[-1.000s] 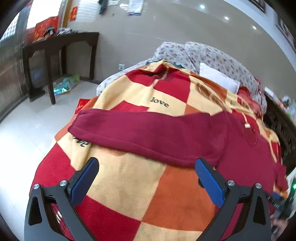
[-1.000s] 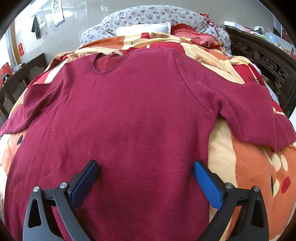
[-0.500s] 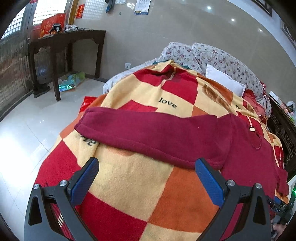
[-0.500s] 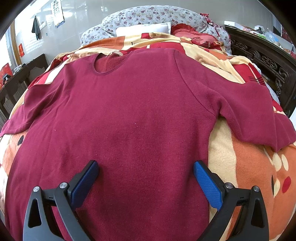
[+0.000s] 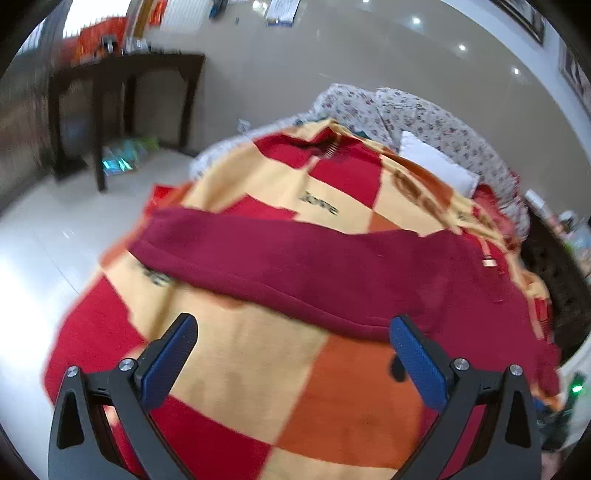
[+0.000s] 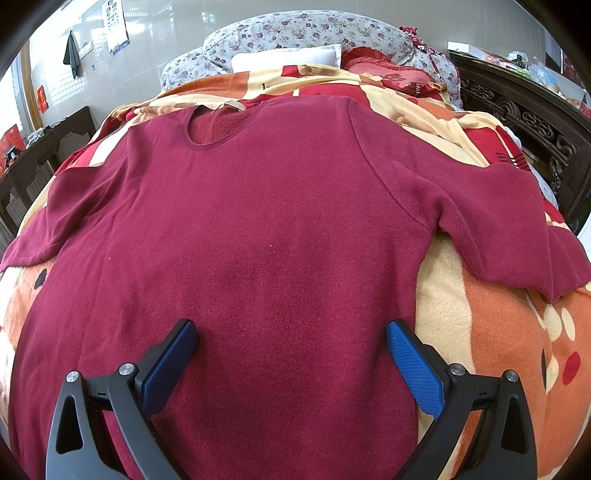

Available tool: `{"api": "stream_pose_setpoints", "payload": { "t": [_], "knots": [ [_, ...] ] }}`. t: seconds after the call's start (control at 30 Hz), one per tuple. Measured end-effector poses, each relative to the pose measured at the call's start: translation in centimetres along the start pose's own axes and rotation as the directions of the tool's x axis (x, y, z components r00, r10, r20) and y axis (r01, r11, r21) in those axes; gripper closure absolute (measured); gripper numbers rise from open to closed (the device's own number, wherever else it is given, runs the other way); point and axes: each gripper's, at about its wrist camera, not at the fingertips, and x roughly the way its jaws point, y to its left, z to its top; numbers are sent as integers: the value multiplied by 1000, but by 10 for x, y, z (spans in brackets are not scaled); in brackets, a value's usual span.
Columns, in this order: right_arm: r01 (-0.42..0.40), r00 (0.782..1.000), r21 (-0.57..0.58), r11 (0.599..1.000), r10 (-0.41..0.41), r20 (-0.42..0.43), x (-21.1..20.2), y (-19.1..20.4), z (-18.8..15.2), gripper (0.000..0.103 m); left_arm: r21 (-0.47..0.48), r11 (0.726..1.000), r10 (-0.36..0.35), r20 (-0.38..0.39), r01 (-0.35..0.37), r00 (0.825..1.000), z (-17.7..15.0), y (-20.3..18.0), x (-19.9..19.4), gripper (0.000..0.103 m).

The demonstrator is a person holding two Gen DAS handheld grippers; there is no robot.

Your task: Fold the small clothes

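A maroon long-sleeved top [image 6: 280, 229] lies face-up and spread flat on a checked blanket [image 6: 491, 332] of red, orange and cream squares that covers the bed. Its round neckline [image 6: 218, 129] points toward the floral pillows [image 6: 295, 33] at the head of the bed, and both sleeves extend outward from the body. Right wrist view: the right gripper [image 6: 291, 347] hangs above the lower body of the top, jaws spread wide and empty, with the blue pads [image 6: 413, 365] apart from the fabric; the right sleeve [image 6: 509, 236] slopes down over the blanket edge. Left wrist view (motion-blurred): the left gripper [image 5: 291, 350] is likewise wide apart and holds nothing, positioned over bare blanket [image 5: 258, 369] just short of the left sleeve [image 5: 266, 254], which runs across the frame toward the bed's edge. A dark wooden side table [image 5: 122, 96] stands on the pale tiled floor [image 5: 48, 236] beyond the bed. A carved dark headboard [image 6: 524, 122] lies to the right.
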Motion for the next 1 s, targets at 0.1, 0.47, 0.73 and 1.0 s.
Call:
{"api": "stream_pose_setpoints", "payload": {
  "t": [0.1,0.47,0.73,1.0],
  "knots": [
    [1,1000,-1,1000,-1,-1,0,0,0,0,-122,984,-141,-60,133,988,2,17,10,0],
    [4,1000,-3,1000,-4,1,0,0,0,0,-518,787,-401,-16,336,916,23,110,49,0],
    [11,1000,-9,1000,-11,2,1,1,-1,0,-584,698,-467,68,414,882,22,136,64,0],
    [15,1000,-13,1000,-15,2,1,2,-1,0,-596,664,-452,160,451,877,39,150,75,0]
  ]
}}
